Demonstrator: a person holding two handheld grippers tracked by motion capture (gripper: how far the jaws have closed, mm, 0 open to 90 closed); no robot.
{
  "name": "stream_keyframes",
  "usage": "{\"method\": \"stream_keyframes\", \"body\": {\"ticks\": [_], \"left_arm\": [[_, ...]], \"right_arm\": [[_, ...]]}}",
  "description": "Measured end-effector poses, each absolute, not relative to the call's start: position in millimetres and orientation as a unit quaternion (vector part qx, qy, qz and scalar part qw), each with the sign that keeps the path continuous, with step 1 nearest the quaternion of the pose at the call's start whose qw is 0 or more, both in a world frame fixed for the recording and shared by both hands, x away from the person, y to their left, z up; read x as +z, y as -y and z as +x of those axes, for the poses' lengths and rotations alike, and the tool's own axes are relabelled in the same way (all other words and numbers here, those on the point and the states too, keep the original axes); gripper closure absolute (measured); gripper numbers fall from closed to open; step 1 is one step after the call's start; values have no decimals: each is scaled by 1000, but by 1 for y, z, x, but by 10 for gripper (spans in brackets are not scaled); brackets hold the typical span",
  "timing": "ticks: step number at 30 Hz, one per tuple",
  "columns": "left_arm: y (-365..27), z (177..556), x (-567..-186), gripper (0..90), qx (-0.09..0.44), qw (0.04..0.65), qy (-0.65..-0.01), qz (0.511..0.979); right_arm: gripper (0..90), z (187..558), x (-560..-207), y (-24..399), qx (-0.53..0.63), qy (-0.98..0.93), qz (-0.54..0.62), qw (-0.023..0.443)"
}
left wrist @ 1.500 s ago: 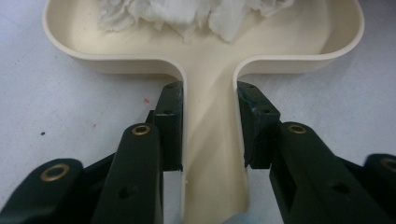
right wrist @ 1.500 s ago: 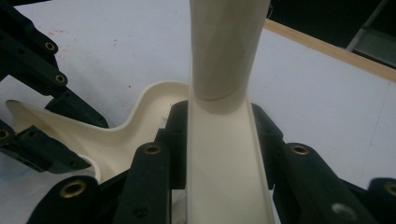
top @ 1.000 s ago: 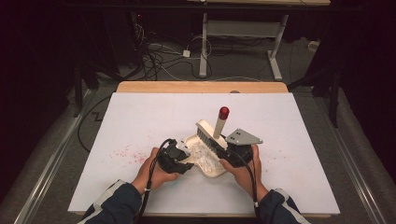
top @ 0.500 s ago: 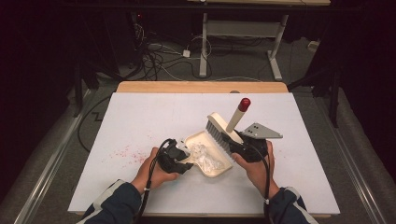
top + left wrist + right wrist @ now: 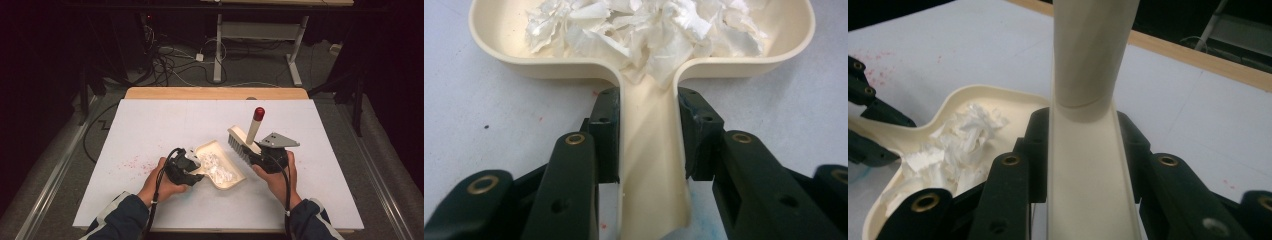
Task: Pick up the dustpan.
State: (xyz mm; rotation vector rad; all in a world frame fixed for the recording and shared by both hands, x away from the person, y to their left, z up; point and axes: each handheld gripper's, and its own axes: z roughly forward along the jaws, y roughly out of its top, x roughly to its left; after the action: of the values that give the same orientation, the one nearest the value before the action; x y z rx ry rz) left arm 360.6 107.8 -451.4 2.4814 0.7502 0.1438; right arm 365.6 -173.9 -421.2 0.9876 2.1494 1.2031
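Two grippers are each clamped on a handle. The left gripper (image 5: 192, 170) pinches the cream handle of the dustpan (image 5: 644, 65); its pads (image 5: 605, 132) press both sides of the narrow stem, and the pan lies flat on the white table (image 5: 150, 125). Beyond those jaws, the pan's bowl holds a heap of crumpled white paper scraps (image 5: 644, 30). The right gripper (image 5: 260, 155) grips the brush (image 5: 240, 142) by its cream handle (image 5: 1088, 150), which rises steeply from the jaws to a red tip (image 5: 259, 113).

From the right gripper, the pan lies to its left and a little nearer the person, with the bristle head just off the pan's open lip. The pan's long axis runs from the left jaws outward toward the brush, so I judge the coming stroke would run along that line, into the mouth. The right hand is the one nearer that lip.

Farther out, beyond the left gripper, faint pink specks (image 5: 131, 162) dot the table. Whether the bristles touch the table I cannot tell, and the right gripper's camera has the brush head out of frame.
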Motion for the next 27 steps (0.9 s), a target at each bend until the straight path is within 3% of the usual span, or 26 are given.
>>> {"method": "stream_keyframes", "body": {"ticks": [9,27], "left_arm": [[-107,361,-452,636,55,266,-278,921],[-128,358,-452,636,50,263,-295,917]], "right_arm": [[675,360,-437,148,427,-821,314,213],[676,372,-428,164,420,-800,335,267]]}}
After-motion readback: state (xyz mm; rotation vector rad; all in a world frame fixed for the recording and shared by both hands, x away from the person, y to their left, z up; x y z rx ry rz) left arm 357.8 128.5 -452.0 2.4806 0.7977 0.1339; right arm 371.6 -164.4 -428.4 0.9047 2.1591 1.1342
